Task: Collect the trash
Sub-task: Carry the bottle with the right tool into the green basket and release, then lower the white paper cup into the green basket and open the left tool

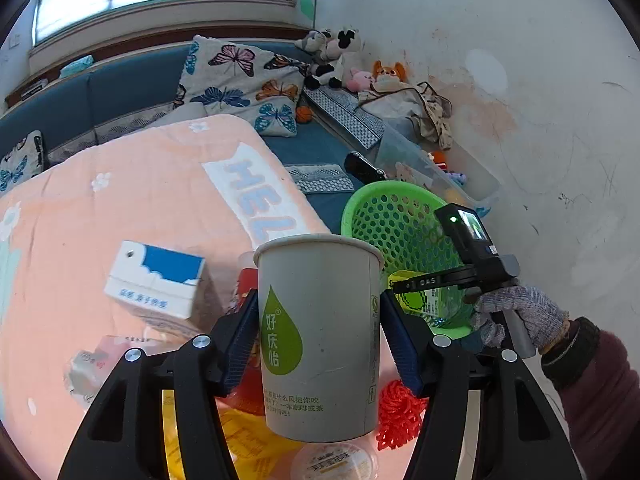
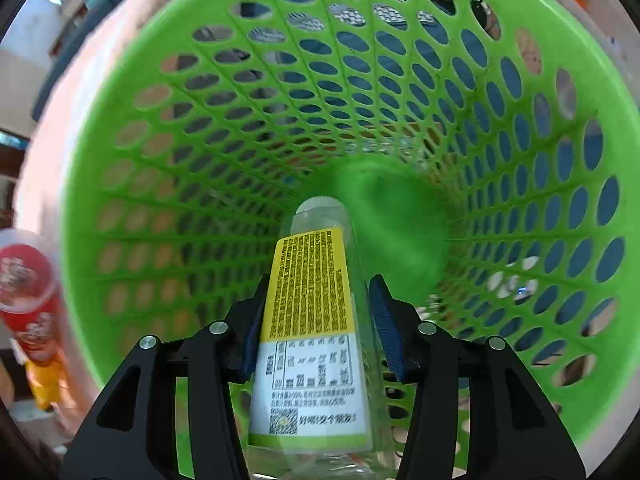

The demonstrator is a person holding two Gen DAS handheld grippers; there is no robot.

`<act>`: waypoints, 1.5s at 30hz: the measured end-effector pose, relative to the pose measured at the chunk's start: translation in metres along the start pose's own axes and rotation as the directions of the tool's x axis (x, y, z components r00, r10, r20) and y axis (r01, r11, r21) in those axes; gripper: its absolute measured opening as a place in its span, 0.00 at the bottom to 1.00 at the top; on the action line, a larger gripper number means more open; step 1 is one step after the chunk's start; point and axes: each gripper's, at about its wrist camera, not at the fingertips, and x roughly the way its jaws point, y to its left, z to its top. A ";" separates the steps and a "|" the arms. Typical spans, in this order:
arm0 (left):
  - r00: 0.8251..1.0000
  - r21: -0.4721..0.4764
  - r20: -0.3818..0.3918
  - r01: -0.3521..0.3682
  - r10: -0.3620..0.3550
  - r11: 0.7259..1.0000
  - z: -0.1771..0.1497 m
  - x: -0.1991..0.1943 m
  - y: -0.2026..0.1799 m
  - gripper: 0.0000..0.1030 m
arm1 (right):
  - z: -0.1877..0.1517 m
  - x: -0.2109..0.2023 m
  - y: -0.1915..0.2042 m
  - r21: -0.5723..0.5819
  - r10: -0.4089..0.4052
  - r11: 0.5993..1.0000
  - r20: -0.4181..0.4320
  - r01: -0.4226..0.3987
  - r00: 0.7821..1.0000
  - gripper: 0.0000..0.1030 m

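Observation:
My left gripper (image 1: 318, 300) is shut on a white paper cup (image 1: 320, 340) with a green drop logo, held upright above the peach blanket (image 1: 120, 200). Both blue pads press on the cup's sides. Behind it to the right stands a green perforated basket (image 1: 384, 216). A gloved hand (image 1: 516, 312) holds my right gripper (image 1: 396, 286) over the basket. In the right wrist view, that gripper (image 2: 320, 284) is shut on a clear bottle (image 2: 312, 300) with a yellow and white label. The bottle points cap-first down into the basket (image 2: 160, 160), whose green bottom shows bare.
A blue and white milk carton (image 1: 156, 280), a red mesh scrap (image 1: 400, 412), a yellow wrapper (image 1: 248, 440) and a round lidded tub (image 1: 336, 462) lie on the blanket. A red plastic cup (image 2: 28, 280) sits left of the basket. A clear toy box (image 1: 432, 168) and the wall lie to the right.

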 end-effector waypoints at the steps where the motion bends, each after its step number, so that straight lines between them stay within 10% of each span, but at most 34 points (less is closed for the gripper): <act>1: 1.000 0.002 -0.002 0.001 -0.001 1.000 0.001 0.002 -0.002 0.56 | -0.003 0.001 0.002 -0.012 -0.016 1.000 -0.006 0.016 1.000 0.50; 13: 0.999 0.080 -0.029 0.030 -0.028 0.996 0.016 0.022 -0.043 0.56 | -0.030 -0.056 0.002 -0.019 0.004 1.000 0.152 -0.001 0.988 0.54; 25: 0.989 0.138 -0.132 0.079 -0.061 0.987 0.035 0.081 -0.097 0.58 | -0.112 -0.148 -0.008 -0.061 -0.049 0.994 0.475 0.088 0.879 0.72; 45: 0.990 0.147 -0.132 0.078 -0.059 0.986 0.028 0.081 -0.107 0.68 | -0.180 -0.148 0.006 -0.070 0.059 0.997 0.561 -0.025 0.826 0.77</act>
